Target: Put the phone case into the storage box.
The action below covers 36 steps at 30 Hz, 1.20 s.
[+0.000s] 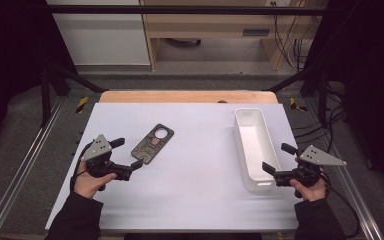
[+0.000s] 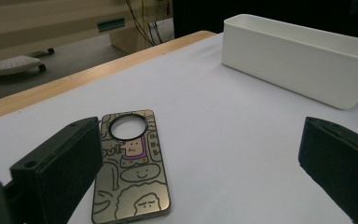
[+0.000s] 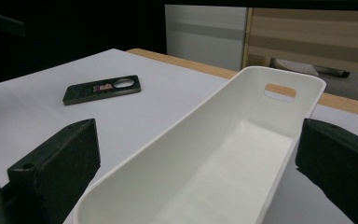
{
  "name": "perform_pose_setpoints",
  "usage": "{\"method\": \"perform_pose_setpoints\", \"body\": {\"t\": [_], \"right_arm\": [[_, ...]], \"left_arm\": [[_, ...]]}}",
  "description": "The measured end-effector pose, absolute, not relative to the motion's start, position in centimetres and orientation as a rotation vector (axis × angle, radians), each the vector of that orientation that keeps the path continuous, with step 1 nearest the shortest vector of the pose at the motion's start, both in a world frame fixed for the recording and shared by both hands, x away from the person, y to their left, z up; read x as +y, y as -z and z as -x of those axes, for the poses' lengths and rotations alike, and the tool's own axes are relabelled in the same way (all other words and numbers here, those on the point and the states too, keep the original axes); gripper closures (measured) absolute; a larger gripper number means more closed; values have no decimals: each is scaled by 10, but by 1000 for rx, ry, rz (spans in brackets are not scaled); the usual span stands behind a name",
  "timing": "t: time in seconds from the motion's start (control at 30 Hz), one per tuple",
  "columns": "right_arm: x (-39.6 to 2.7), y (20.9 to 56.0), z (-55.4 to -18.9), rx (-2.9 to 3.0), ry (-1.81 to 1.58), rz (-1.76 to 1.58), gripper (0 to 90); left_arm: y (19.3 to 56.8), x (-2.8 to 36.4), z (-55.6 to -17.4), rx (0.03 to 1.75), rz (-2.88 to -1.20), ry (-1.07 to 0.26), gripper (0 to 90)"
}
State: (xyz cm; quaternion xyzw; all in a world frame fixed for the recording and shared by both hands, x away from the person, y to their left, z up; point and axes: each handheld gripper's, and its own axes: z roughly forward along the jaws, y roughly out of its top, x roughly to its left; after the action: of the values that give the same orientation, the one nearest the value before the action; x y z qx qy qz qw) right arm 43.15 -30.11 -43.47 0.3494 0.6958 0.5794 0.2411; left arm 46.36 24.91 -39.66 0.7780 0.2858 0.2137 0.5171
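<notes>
Item: phone case [image 1: 152,144], dark with cartoon print and a round camera hole, lying flat on the white counter [image 1: 195,190], left of centre, well apart from the white bin [image 1: 252,145] at the right.

Orientation: long axis diagonal in the high view; camera-hole end points away from the person and to the right, plain end toward the left tongs [image 1: 126,154].

Left tongs: spread wide, empty, just beside the case's near end.

Right tongs [image 1: 279,160]: spread wide, empty, astride the bin's near end.

Step, as judged: approach before the pickup; nothing lifted yet.

Next move, as judged: bring the left tongs over the case's near end, straddle its narrow width, close on the edges.
</notes>
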Motion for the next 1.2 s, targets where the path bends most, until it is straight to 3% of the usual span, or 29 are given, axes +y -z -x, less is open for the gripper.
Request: {"method": "perform_pose_setpoints", "body": {"t": [1.2], "right_arm": [[-299,436,-431,1917,-1568,-949,3]], "left_arm": [[406,206,-533,749,-2043,-514,0]]}}
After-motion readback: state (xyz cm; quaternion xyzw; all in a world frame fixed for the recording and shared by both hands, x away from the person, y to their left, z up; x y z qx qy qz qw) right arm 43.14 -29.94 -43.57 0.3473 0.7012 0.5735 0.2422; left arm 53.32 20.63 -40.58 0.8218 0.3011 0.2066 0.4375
